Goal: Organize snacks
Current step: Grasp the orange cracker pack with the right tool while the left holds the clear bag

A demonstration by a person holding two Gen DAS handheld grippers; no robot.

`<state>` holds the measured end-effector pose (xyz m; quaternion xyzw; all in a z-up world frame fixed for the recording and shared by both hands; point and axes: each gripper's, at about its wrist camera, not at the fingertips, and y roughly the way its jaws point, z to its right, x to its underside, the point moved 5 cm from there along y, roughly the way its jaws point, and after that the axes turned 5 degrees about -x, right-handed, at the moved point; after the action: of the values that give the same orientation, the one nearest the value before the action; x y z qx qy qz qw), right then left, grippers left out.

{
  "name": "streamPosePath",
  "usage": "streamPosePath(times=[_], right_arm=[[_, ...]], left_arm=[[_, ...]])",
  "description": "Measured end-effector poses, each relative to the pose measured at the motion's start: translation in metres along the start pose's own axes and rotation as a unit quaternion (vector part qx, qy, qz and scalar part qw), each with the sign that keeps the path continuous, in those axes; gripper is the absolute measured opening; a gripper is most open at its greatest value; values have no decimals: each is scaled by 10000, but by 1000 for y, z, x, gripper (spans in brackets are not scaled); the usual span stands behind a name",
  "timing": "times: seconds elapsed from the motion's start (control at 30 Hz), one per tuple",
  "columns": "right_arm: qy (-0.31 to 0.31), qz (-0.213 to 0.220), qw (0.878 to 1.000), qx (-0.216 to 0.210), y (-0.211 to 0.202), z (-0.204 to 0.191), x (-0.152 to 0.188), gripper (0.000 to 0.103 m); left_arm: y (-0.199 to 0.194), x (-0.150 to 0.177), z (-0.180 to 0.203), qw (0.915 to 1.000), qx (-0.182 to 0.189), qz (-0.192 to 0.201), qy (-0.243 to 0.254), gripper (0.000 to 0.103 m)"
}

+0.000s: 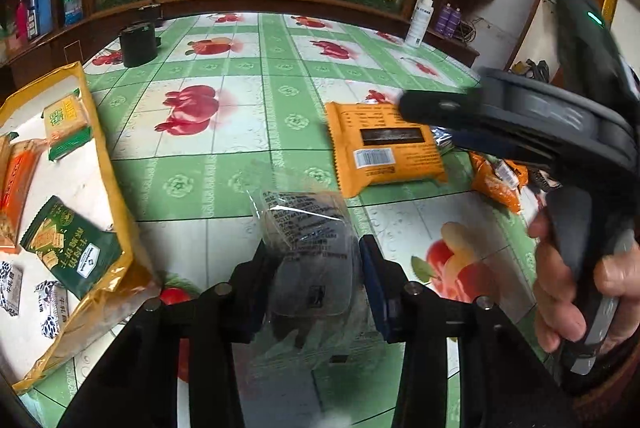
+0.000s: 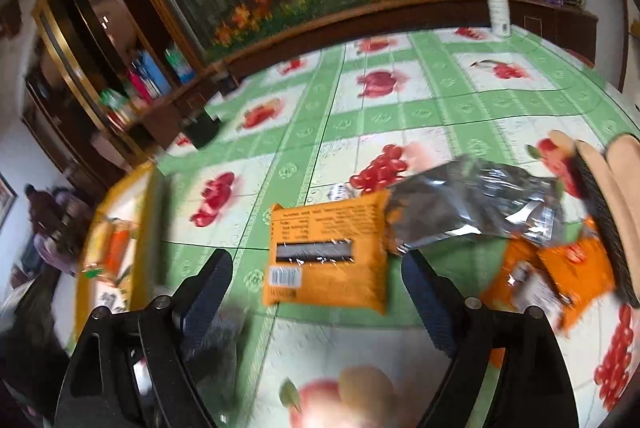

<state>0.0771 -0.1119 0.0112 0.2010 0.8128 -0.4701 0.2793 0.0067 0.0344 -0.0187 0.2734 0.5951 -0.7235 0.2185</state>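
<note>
Tilting downward, left tool (image 1: 316, 268) grips clear packet (image 1: 308, 228); right tool (image 2: 316, 292) spread

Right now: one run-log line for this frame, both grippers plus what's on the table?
left gripper: shut on clear-wrapped snack | right gripper: open, empty | orange packet: flat on table | yellow tray: holds sorted snacks
</note>
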Motion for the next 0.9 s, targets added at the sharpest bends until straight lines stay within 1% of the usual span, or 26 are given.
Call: streamPosePath(times=[0.07, 0.13, 0.2, 0.23, 0.3, 0.33, 0.4, 0.43, 0.47, 0.53, 0.57, 0.7, 0.77, 0.9], right_arm=[[-37, -286, 9991, 316, 18, -4, -2, 90], [-285, -431, 9965, 665, 32, -11, 0, 90], [-513, -542, 9935, 861, 43, -17, 3, 92], [-578, -602, 9922, 927, 47, -17, 4, 92], [-700, -849, 9868, 1192, 61, -15, 10, 92], [-702, -913, 9866, 1156, 64, -14, 12, 92], [-675, -839, 9884, 1069, 64, -8, 12, 93], [-630, -783, 9899, 1000, 62, -5, 11, 91], [-603, -669, 9921, 868, 57, -1, 10, 83], [-470, -614, 9942, 751, 52, 2, 9, 80], [-364, -576, 9957, 620, 49, 5, 9, 78], [-30, -442, 9987, 235, 39, 8, 6, 78], [23, -298, 9995, 46, 31, 5, 3, 78], [27, 7, 9998, -185, 16, -4, -3, 78]], left_arm=[[-2, 1, -1, 10000, 32, 3, 29, 41], [0, 0, -2, 10000, 66, -29, 7, 41], [2, -1, 0, 10000, 33, -50, 32, 43], [3, 0, 1, 10000, -17, -78, 58, 46], [8, 1, 1, 9997, -124, -183, 70, 54], [10, 1, 0, 9997, -140, -194, 57, 55], [11, 1, 2, 9997, -157, -151, 88, 55], [11, 0, 2, 9997, -194, -130, 110, 53], [12, 0, 3, 9997, -210, -109, 93, 52], [13, -2, 4, 9997, -214, -76, 79, 49], [13, -3, 5, 9998, -160, -45, 57, 47], [11, -6, 8, 9999, -77, 55, 61, 44], [9, -7, 8, 9999, -80, 142, 25, 41], [5, -10, 3, 9995, -159, 265, -56, 41]])
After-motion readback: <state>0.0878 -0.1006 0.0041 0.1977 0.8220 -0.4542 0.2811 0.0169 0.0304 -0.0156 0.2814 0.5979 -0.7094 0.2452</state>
